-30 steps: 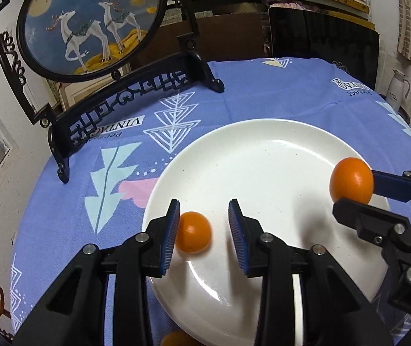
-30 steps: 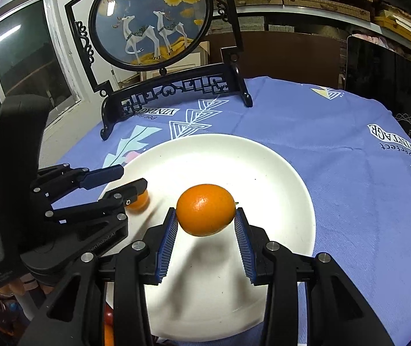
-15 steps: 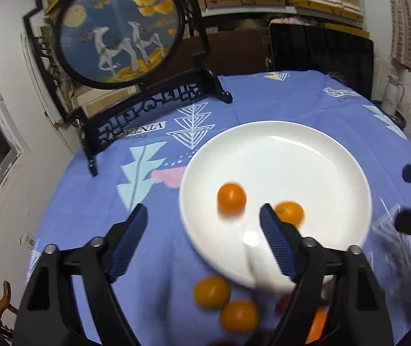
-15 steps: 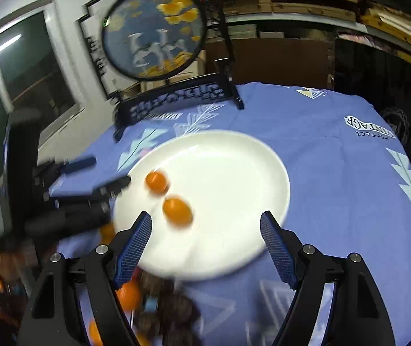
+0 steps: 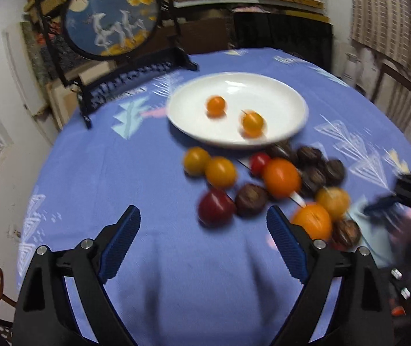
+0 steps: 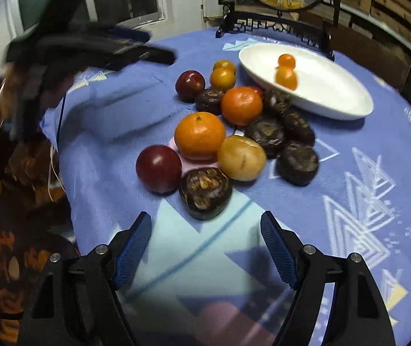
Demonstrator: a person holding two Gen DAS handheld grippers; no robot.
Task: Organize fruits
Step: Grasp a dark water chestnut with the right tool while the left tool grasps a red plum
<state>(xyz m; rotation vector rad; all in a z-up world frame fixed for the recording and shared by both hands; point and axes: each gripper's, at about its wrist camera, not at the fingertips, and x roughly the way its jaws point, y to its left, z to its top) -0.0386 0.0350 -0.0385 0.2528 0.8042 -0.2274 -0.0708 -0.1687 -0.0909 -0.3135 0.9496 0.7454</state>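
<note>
Over the desk (image 6: 349, 190), the left claw (image 5: 202, 248) is opening and the right claw (image 6: 205, 248) is closing slightly, both empty; each should be centring on one loose fruit, such as the mandarin (image 6: 199, 135), before clamping.

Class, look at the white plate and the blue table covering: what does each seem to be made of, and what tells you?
White plate: probably glazed ceramic or porcelain; smooth, glossy, with bright light reflections. Blue table covering: printed woven fabric, matte; it shows soft folds and creases near the table's edge.

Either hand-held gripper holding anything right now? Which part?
Nothing held. Left hand-held gripper opening, right hand-held gripper closing slightly, both empty over the tablecloth.
</note>
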